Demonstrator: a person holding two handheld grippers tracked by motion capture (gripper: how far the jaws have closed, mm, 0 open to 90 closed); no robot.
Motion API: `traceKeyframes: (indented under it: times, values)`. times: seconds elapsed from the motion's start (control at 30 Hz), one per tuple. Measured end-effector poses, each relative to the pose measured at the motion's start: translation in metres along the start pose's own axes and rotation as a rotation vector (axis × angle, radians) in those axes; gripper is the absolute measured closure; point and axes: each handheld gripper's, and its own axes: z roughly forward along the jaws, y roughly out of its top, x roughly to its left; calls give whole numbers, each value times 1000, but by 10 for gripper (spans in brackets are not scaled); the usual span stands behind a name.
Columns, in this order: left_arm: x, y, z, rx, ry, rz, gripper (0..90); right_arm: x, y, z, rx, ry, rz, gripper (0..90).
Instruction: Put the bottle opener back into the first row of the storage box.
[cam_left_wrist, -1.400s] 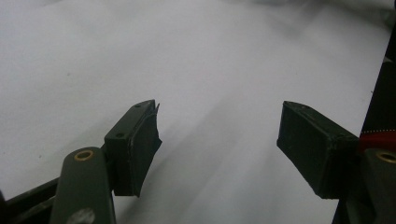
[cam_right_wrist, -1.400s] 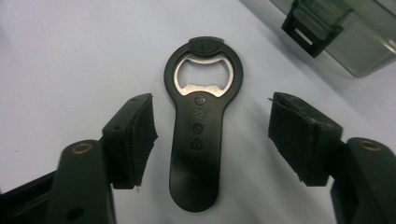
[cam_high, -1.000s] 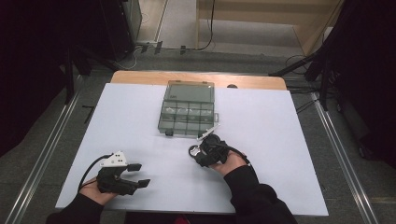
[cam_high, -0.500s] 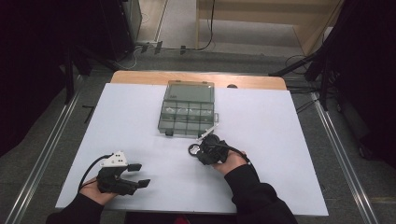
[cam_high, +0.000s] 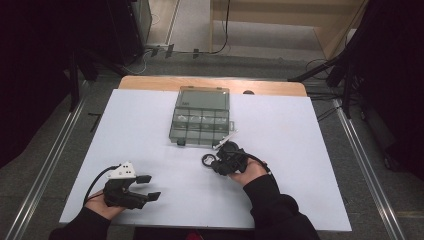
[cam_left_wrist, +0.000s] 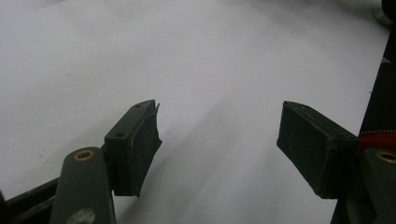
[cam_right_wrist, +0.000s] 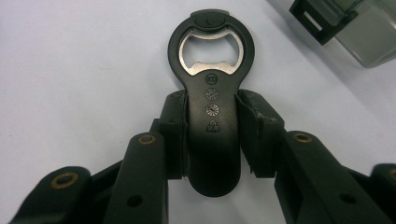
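Bottle opener (cam_right_wrist: 212, 126) clamped between right gripper (cam_right_wrist: 212, 135) jaws; left gripper (cam_left_wrist: 217, 149) jaws apart.

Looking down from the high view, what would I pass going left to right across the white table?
Left gripper → bottle opener, its ring end → right gripper holding it. The compartment box lies farther back, overlapping their span.
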Motion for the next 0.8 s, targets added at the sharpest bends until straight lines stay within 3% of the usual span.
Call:
traceKeyframes:
  times: [0.43,0.8]
  values:
    - [0,0,0,3,1,-1,287,-3,-2,-13,-69,82,-56,658]
    - [1,0,0,4,1,-5,287,-7,-1,-18,-90,116,-94,659]
